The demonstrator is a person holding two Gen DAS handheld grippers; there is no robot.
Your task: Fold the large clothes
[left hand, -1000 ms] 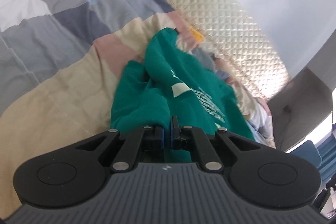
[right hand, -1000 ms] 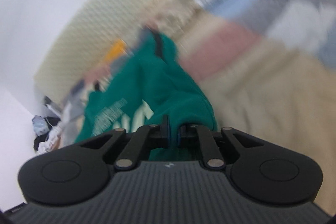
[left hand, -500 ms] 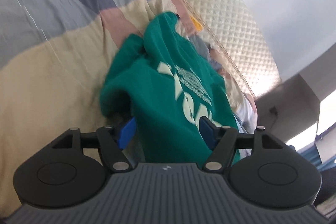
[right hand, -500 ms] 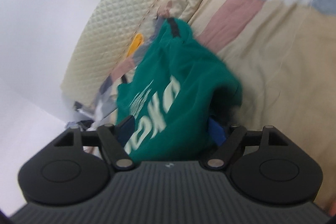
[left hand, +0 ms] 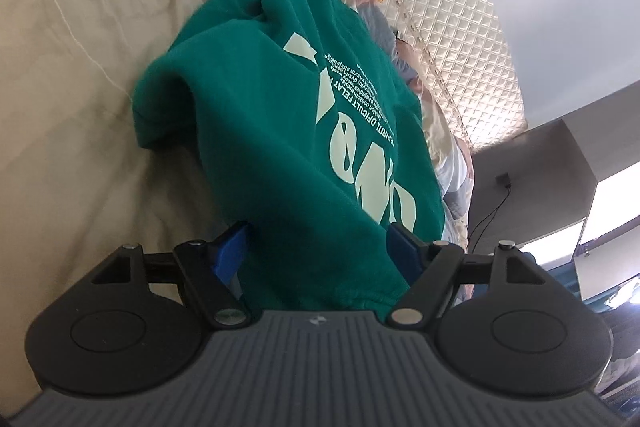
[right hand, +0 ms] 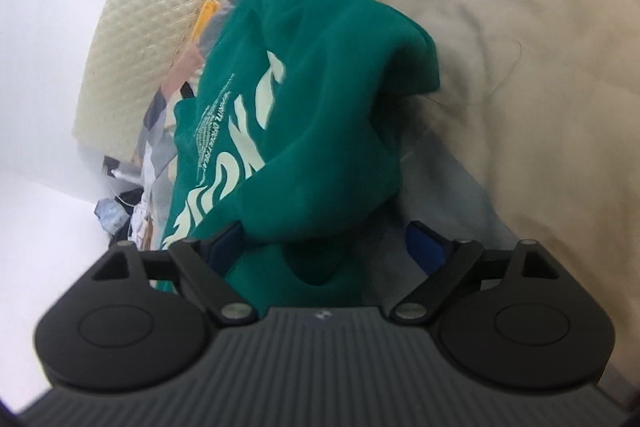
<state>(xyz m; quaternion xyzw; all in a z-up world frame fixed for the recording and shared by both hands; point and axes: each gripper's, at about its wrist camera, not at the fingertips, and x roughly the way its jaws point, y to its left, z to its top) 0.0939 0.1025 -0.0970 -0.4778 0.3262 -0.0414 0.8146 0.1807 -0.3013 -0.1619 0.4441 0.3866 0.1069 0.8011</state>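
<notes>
green sweatshirt [left hand: 280, 131] bunched, both tongs spread

A patchwork quilt [left hand: 80, 75] of cream, pink and grey panels covers the bed, filling the left of the left wrist view; a cream diamond-quilted headboard [left hand: 452, 7] stands at the far end; an orange item [right hand: 204, 17] and loose clothes [right hand: 132, 215] lie against it; a grey cabinet [left hand: 532, 183] stands right.

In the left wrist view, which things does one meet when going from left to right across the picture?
Patchwork quilt → green sweatshirt, lying between the open left tool's fingers → quilted cream headboard → bright window.
</notes>
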